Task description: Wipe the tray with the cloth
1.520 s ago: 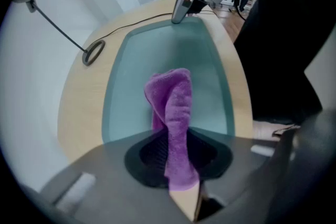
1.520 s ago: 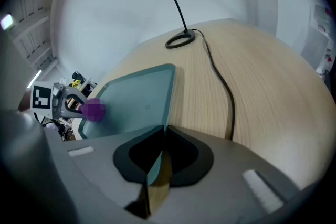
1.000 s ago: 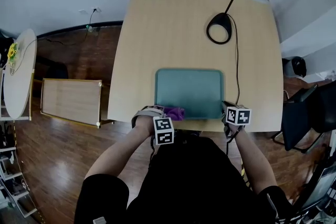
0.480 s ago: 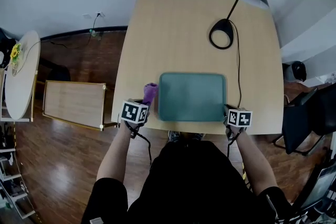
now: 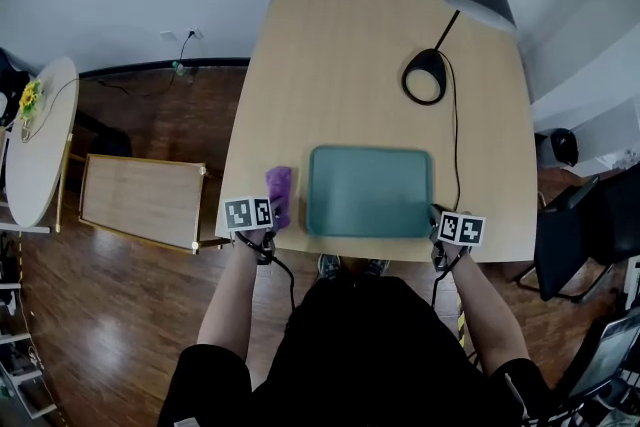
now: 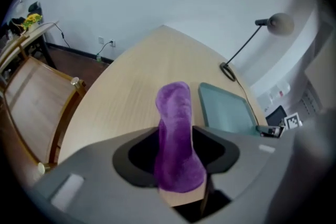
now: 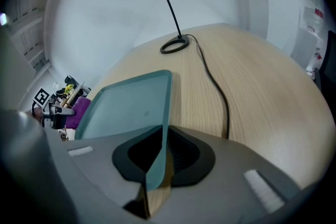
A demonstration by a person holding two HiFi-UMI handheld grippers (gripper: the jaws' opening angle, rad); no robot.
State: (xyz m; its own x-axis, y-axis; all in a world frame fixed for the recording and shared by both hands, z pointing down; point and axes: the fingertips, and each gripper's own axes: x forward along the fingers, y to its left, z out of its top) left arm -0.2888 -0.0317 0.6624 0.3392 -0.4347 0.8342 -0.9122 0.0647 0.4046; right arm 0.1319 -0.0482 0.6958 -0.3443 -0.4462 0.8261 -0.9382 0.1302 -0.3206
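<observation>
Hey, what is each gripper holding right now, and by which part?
The right gripper grips the tray by its near right corner rim. The left gripper has just been opening; the cloth lies between its fingers, unheld.

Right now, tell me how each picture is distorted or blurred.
Head view: sharp, but the wide lens bows the table edges. Left gripper view: dark corners, the cloth soft up close. Right gripper view: same dark corners, the tray blurred at its near rim.
</observation>
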